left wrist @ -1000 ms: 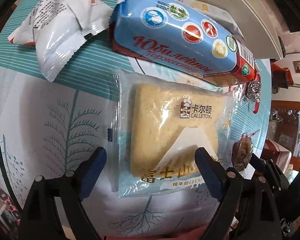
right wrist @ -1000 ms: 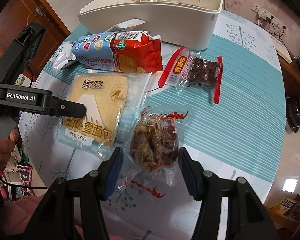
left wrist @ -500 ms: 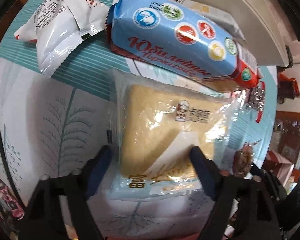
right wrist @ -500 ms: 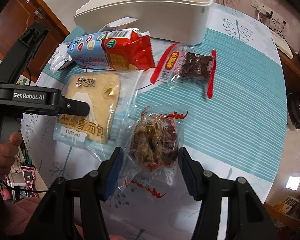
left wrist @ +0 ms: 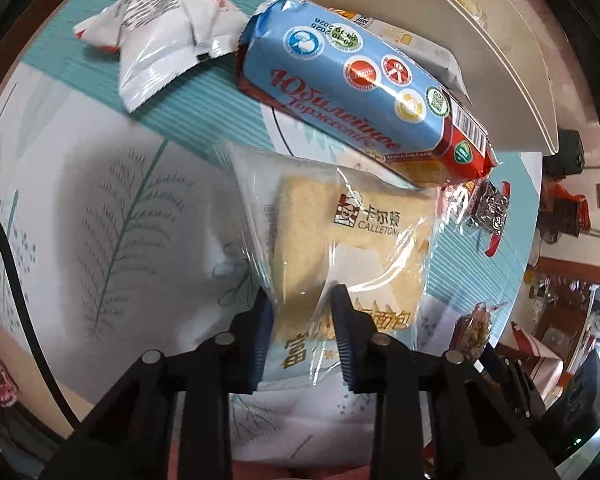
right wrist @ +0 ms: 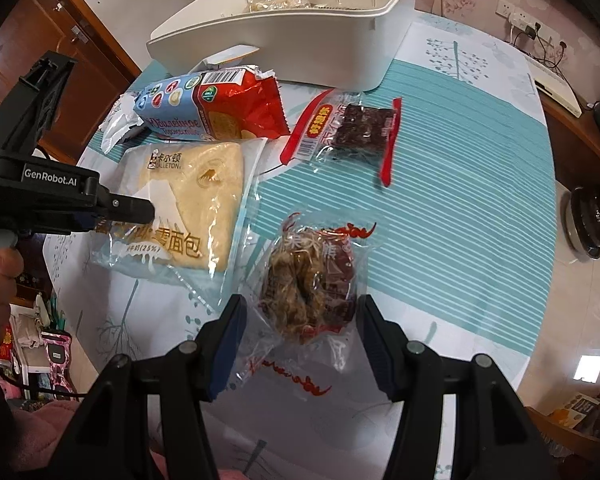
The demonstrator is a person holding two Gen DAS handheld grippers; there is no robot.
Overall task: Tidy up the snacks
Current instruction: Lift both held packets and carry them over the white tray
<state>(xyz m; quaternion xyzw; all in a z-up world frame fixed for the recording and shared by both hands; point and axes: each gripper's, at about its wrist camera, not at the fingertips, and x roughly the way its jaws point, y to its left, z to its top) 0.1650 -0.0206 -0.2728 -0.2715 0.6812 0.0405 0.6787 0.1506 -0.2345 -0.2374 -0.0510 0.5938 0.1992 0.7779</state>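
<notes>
My left gripper (left wrist: 302, 300) is shut on the near end of the bread packet (left wrist: 352, 240), a clear wrapper with a yellow slice inside; it also shows in the right wrist view (right wrist: 196, 196). A blue and red biscuit pack (left wrist: 360, 88) lies just beyond it, seen too in the right wrist view (right wrist: 204, 108). My right gripper (right wrist: 298, 312) is open, its fingers either side of a clear packet of brown snack (right wrist: 312, 280) on the table. A white storage bin (right wrist: 300, 28) stands at the back.
A white foil packet (left wrist: 160, 48) lies at the far left. A red-edged packet of dark dried fruit (right wrist: 352, 132) lies right of the biscuits. The round table's edge (right wrist: 552, 216) curves at the right. A white device (right wrist: 552, 88) sits at the far right.
My left gripper has closed from wide open onto the bread packet and pinched it. The right gripper has stayed open around the brown snack packet.
</notes>
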